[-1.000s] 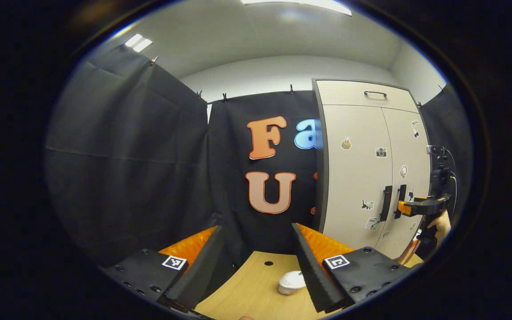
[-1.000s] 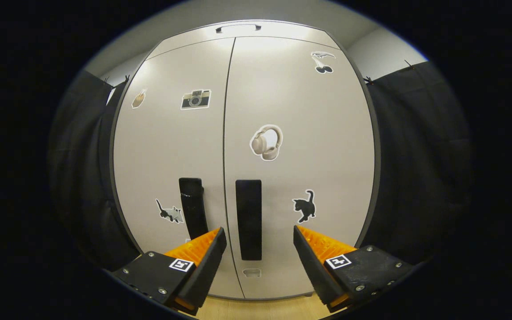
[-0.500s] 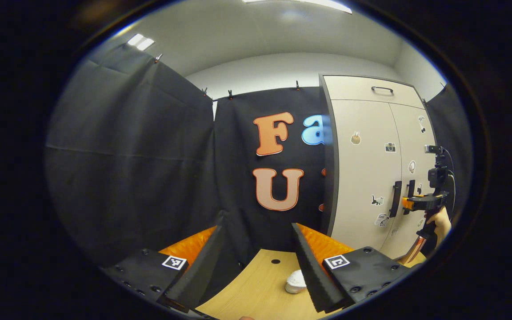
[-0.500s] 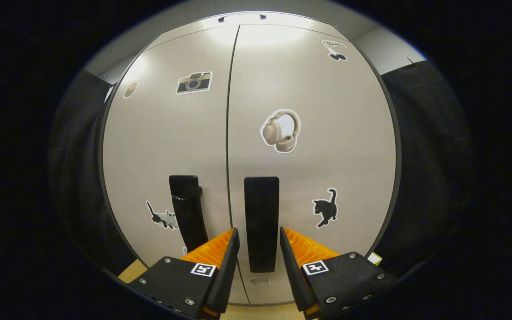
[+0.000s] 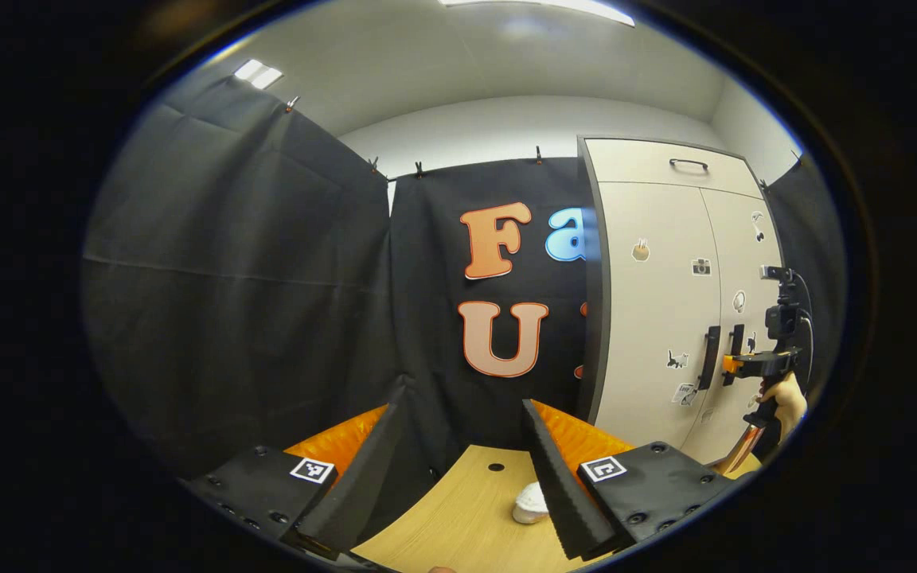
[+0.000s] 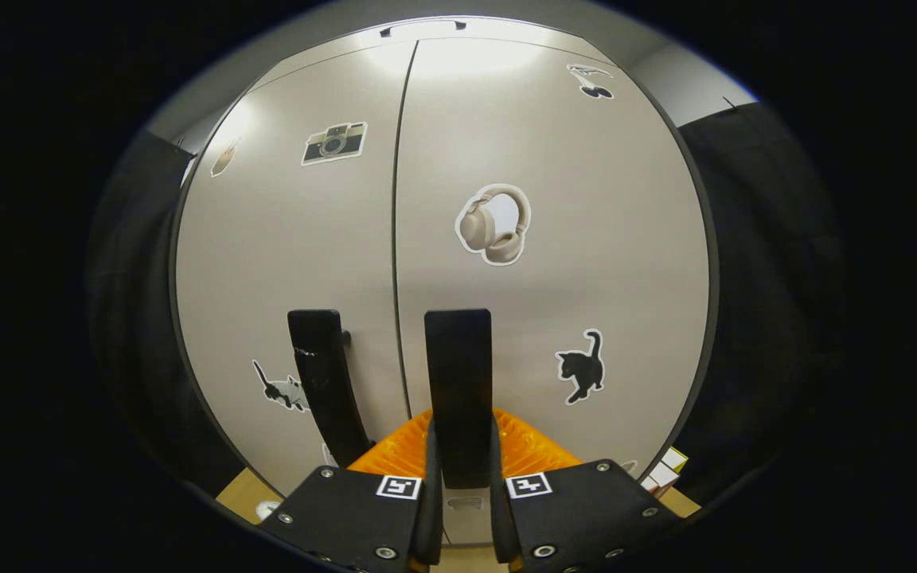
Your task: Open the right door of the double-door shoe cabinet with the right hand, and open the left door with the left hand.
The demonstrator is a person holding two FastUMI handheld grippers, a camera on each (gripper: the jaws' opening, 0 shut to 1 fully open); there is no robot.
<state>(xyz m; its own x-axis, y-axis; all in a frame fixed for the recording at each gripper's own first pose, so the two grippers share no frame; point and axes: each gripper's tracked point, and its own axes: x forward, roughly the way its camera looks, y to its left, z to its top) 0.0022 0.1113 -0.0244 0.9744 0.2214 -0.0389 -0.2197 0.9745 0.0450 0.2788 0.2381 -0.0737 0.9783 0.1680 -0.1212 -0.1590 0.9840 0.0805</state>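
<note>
The pale double-door shoe cabinet (image 6: 586,239) faces me in the right gripper view, both doors closed. My right gripper (image 6: 461,469) is shut on the black vertical handle of the right door (image 6: 458,374), a finger pressing on each side. The left door's black handle (image 6: 319,374) stands free beside it. In the left gripper view the cabinet (image 5: 657,302) is off to the right, and the right gripper (image 5: 733,364) sits at its handles, held by a hand (image 5: 785,402). My left gripper (image 5: 462,410) is open and holds nothing, well away from the cabinet.
A wooden table (image 5: 458,517) lies under the left gripper, with a small white object (image 5: 528,501) by the right finger and a round hole (image 5: 495,467) farther back. Black cloth walls hang to the left and behind. Stickers dot the cabinet doors.
The right gripper moved up to the right door's handle and shut on it. The left gripper turned slightly left and stayed open.
</note>
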